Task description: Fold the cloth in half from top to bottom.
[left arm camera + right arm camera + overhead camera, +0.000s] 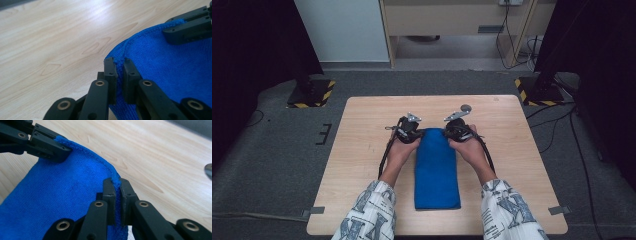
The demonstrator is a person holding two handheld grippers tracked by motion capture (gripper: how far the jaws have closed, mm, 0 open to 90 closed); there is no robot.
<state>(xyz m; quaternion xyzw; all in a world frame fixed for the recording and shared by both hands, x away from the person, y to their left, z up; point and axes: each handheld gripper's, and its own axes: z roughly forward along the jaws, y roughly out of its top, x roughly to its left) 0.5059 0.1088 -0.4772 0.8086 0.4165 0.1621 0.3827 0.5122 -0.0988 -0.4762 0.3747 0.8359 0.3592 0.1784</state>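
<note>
A blue cloth [436, 172], folded into a long strip, lies lengthwise on the wooden table [362, 150]. My left gripper [412, 131] is shut on the cloth's far left corner; in the left gripper view its jaws pinch the hem of the blue cloth [175, 72] at the left gripper [119, 61]. My right gripper [453, 131] is shut on the far right corner; in the right gripper view the blue cloth [57, 195] has its edge clamped in the right gripper [117, 181]. Each gripper view also shows the other gripper's jaws on the opposite corner. The far end is lifted a little off the table.
A small grey round object [466, 107] lies on the table just beyond the right gripper. Bare wood surrounds the cloth on both sides. Stand bases with yellow-black tape [312, 93] sit on the floor past the far corners.
</note>
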